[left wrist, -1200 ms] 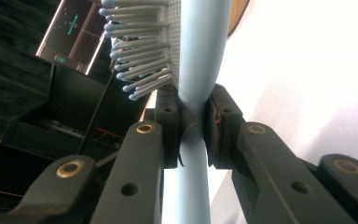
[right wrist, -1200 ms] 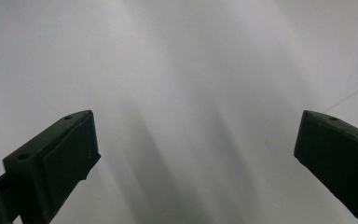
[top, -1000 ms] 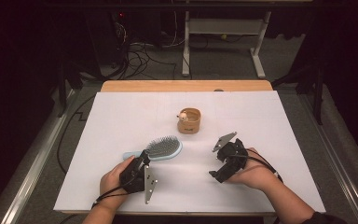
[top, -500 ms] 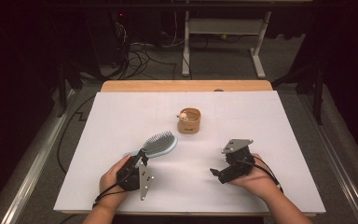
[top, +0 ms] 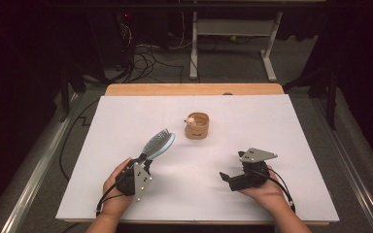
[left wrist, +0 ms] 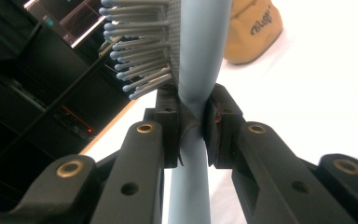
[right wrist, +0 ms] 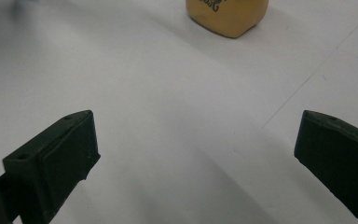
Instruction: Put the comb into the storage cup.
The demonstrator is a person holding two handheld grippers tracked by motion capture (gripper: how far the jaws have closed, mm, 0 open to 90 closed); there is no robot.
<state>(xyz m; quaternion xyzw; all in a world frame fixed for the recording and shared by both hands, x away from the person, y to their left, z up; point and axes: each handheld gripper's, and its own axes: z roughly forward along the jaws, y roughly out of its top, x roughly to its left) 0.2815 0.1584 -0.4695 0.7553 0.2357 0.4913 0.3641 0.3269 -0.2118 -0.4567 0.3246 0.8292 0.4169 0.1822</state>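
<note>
Here the desk [top: 126, 121], covered in white, carried a small tan wooden cup [top: 197, 126] near its middle. The left tool [top: 143, 160] pinched the pale blue hairbrush [top: 158, 143] at the neck, just below the bristle bed; its pads [left wrist: 216, 123] pressed on both sides of the handle. The brush was lifted off the surface, head tilted up and away toward the cup. Pickup judged done; placing the brush, perhaps at the cup, judged left. The right tool [top: 229, 178] rested low near the desk, jaws spread wide and holding nothing. Bristles grey, ball-tipped, in even rows.
</note>
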